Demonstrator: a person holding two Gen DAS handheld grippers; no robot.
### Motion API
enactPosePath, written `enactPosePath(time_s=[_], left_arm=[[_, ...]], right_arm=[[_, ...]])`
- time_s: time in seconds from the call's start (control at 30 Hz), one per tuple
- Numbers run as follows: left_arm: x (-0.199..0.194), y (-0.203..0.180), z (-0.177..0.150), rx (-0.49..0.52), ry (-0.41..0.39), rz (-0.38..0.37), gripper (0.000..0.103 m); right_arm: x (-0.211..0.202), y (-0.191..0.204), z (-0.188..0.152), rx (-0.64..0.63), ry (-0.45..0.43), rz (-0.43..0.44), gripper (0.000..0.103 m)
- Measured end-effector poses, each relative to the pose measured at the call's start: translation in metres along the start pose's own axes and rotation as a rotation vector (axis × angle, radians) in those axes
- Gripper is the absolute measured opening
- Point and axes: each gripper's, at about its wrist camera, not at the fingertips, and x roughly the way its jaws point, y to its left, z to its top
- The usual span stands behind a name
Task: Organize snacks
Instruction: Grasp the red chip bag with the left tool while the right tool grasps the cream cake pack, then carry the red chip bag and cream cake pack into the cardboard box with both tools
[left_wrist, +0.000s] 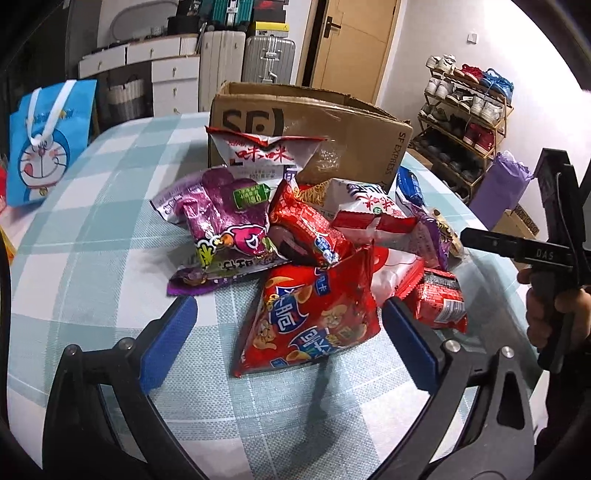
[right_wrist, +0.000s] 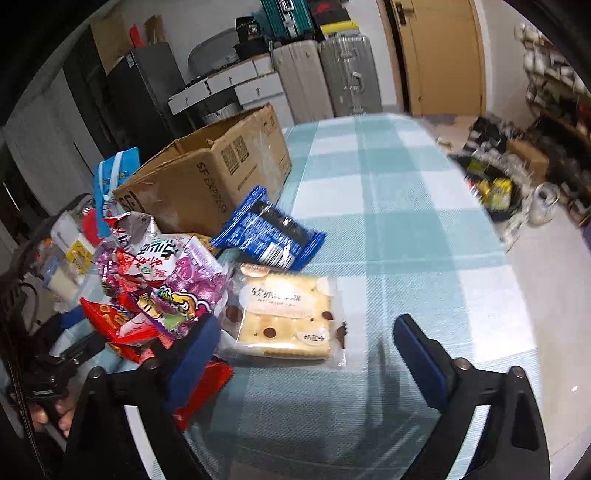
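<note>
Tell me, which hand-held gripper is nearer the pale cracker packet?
Right. The right hand-held gripper has the cracker packet just ahead between its open jaws; the left hand-held gripper faces the red bag instead.

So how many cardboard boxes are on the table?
1: the open cardboard box stands on the table behind the snack pile. Others may be hidden.
</note>
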Motion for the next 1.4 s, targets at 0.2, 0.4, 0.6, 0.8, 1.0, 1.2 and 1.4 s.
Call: enactPosePath(time_s=[0.2, 0.4, 0.6, 0.8, 1.0, 1.2, 1.4], left_arm=[[0.011, 0.002, 0.004, -0.02, 0.024, -0.041, 0.097], [0.018, 0.004, 0.005, -0.023, 0.057, -0.096, 0.085], [0.039, 0.0, 0.009, -0.017, 0.112, -0.091, 0.074], [0.049, -0.011, 0.013, 0.001, 0.103, -0.084, 0.06], [0.051, -0.023, 0.012, 0.017, 0.073, -0.096, 0.048], [0.033, -0.027, 0.005, 0.028, 0.022, -0.098, 0.048], [0.004, -0.021, 0.004, 0.025, -0.033, -0.098, 0.048]], right_arm=[[0.014, 0.0, 0.004, 0.018, 0.036, 0.05, 0.093], [0.022, 0.001, 0.008, 0.025, 0.053, 0.062, 0.093], [0.026, 0.003, 0.009, 0.016, 0.06, 0.068, 0.093], [0.024, 0.003, 0.007, -0.007, 0.065, 0.053, 0.081], [0.018, 0.002, 0.0, -0.028, 0.066, 0.04, 0.069], [0.009, -0.002, -0.008, -0.026, 0.043, 0.039, 0.064], [-0.014, 0.004, -0.01, -0.036, -0.032, 0.058, 0.064]])
